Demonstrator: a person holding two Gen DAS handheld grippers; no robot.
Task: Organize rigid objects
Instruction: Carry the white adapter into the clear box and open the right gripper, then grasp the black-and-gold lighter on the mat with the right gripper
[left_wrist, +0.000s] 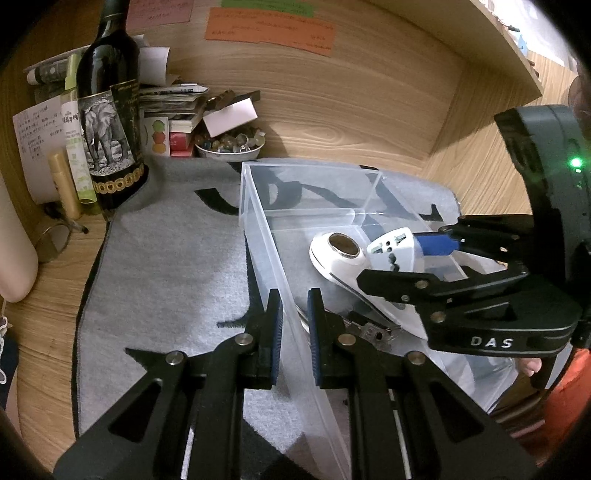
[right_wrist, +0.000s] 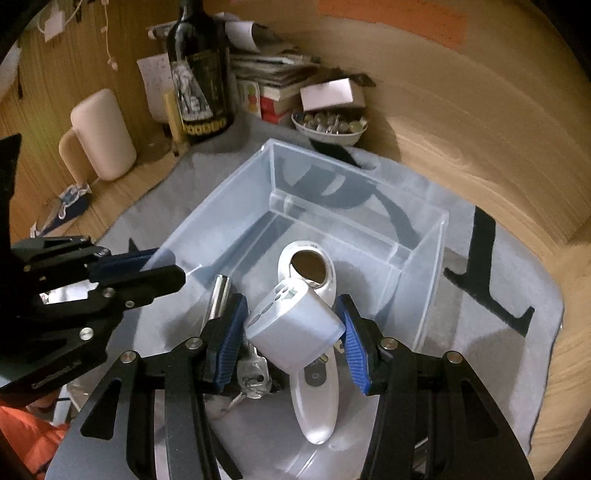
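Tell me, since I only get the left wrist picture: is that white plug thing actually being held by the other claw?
Observer: Yes. In the right wrist view the travel adapter sits tilted between both blue pads of the right gripper, one pad on each side.
Visitor: What is underneath it?
Observer: A white handheld device lies in the clear box. Its long handle runs back toward the right gripper, a part that is covered in your view.
Visitor: Anything else in there?
Observer: A shiny metal tube leans near the box's left wall, with keys just beside it.
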